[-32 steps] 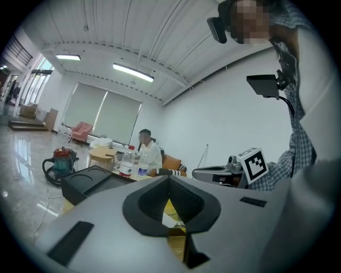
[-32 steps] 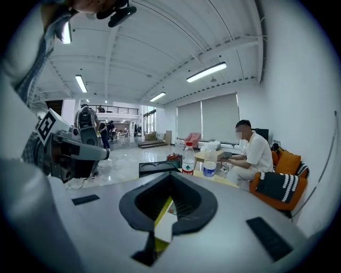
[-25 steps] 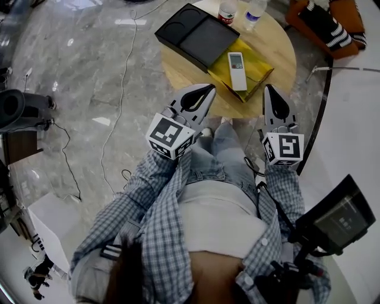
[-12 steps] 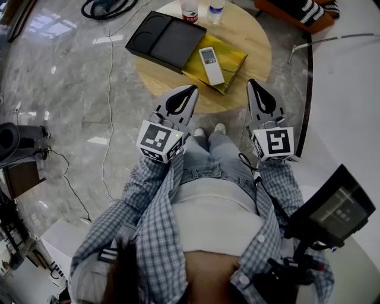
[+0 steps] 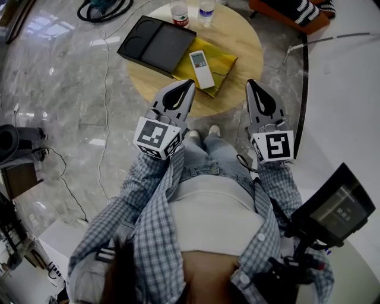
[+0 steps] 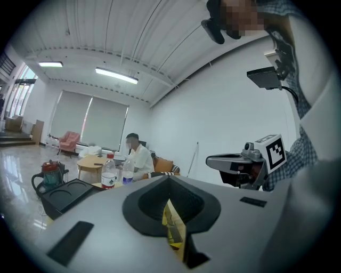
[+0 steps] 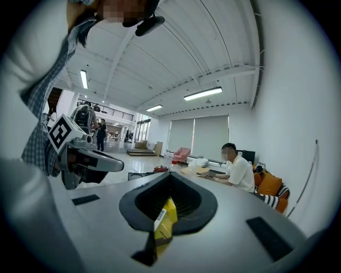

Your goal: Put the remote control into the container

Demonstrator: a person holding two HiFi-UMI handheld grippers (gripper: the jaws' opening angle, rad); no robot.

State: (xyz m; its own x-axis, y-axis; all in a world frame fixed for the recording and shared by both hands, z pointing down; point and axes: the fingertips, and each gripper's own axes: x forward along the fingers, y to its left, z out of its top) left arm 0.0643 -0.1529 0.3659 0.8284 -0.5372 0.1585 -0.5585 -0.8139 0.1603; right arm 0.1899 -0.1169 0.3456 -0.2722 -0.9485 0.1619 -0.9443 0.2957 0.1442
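A white remote control (image 5: 200,69) lies on a yellow cloth (image 5: 226,62) on the round wooden table (image 5: 240,41). Beside the cloth, to its left, sits the black container (image 5: 157,45), a flat tray with a round recess; it also shows low in the left gripper view (image 6: 66,194). My left gripper (image 5: 190,84) and right gripper (image 5: 250,84) hover side by side over the table's near edge, short of the remote. Both are shut with nothing in them. Each gripper view looks over its own closed jaws, left gripper (image 6: 169,178) and right gripper (image 7: 169,175), with yellow showing through the slot.
Two water bottles (image 5: 179,12) stand at the table's far edge. A cable (image 5: 107,89) runs over the marble floor to the left. An orange seat (image 5: 297,12) stands at the far right, and a white curved ledge at the right. A seated person (image 7: 237,170) is at another table.
The table with remote and container has slid left and lower in the head view. Both grippers sit slightly higher in the picture and stay shut and side by side.
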